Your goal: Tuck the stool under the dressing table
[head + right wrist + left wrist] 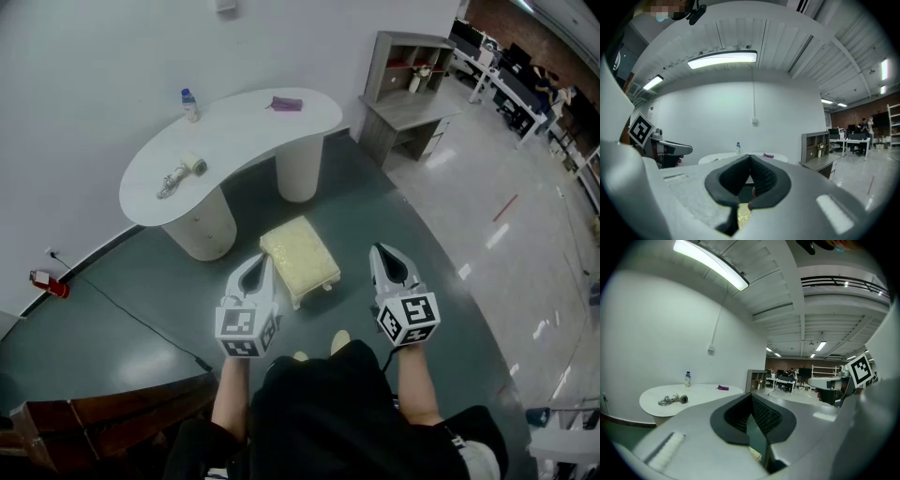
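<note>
A low stool (299,259) with a cream cushion stands on the grey floor in front of the white kidney-shaped dressing table (234,136), outside its top. My left gripper (260,269) hovers at the stool's left side, shut and empty. My right gripper (380,260) is off the stool's right side, also shut and empty. In the left gripper view the table (693,397) lies ahead to the left. A strip of the cushion (744,212) shows below the jaws in the right gripper view.
On the table lie a water bottle (190,104), a hair dryer with cord (183,174) and a purple item (286,103). A grey shelf desk (405,98) stands at the right. A cable (122,307) crosses the floor at left; wooden furniture (103,417) is at bottom left.
</note>
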